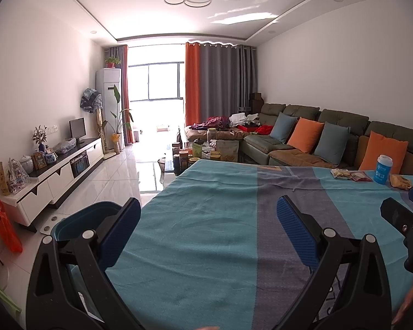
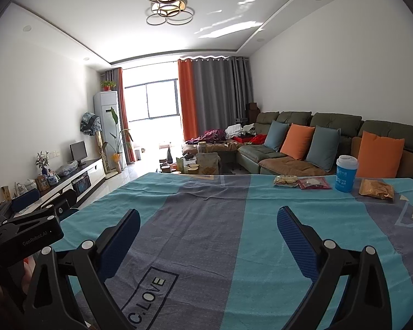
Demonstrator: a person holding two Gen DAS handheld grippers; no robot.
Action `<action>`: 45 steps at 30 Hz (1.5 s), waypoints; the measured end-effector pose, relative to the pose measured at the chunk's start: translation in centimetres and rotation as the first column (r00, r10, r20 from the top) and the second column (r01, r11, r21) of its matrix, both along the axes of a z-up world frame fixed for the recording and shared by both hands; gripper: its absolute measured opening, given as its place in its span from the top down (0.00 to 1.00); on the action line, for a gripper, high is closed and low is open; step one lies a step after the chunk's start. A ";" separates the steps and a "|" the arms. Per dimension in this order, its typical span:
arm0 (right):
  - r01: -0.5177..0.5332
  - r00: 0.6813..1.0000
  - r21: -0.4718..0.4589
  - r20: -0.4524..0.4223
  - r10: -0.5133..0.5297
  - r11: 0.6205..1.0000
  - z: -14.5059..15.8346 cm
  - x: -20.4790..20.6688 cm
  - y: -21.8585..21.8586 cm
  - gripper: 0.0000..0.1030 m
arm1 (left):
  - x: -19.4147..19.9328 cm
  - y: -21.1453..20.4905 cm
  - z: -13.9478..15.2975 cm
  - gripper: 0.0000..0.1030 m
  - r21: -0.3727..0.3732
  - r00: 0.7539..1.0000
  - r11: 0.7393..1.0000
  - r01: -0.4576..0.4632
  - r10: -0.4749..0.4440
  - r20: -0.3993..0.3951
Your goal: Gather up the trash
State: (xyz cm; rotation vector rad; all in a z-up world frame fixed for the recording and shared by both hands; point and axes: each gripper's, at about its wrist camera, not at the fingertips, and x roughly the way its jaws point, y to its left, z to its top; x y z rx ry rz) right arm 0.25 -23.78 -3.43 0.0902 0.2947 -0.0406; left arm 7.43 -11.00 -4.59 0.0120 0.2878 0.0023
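Trash lies at the far right of a table under a teal and grey cloth (image 2: 220,220): a pale snack wrapper (image 2: 285,180), a red packet (image 2: 314,183), a blue cup with a white lid (image 2: 345,174) and a yellow-brown bag (image 2: 375,189). They also show in the left wrist view: wrapper (image 1: 341,174), red packet (image 1: 361,176), cup (image 1: 383,169), bag (image 1: 400,182). A dark teal bin (image 1: 77,224) stands on the floor by the table's left edge. My left gripper (image 1: 208,213) is open and empty over the cloth's left part. My right gripper (image 2: 208,221) is open and empty above the cloth's middle.
A green sofa (image 2: 330,143) with orange and blue cushions stands behind the table on the right. A cluttered coffee table (image 1: 203,151) stands beyond the far edge. A white TV cabinet (image 1: 60,173) lines the left wall. An orange bag (image 1: 4,225) hangs at the left.
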 end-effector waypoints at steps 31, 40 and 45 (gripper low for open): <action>0.015 1.000 -0.006 -0.008 -0.015 1.000 0.2 -0.1 0.4 0.07 | -0.3 0.0 0.3 0.05 0.005 1.000 1.000 -0.017 0.017 0.014; 0.014 1.000 -0.008 -0.009 -0.014 1.000 0.2 -0.1 0.5 0.07 | -0.2 0.1 0.2 0.05 0.002 1.000 1.000 -0.024 0.024 0.015; 0.014 1.000 -0.009 -0.010 -0.014 1.000 0.2 0.0 0.4 0.07 | -0.1 0.2 0.1 0.05 0.002 0.999 1.000 -0.028 0.028 0.016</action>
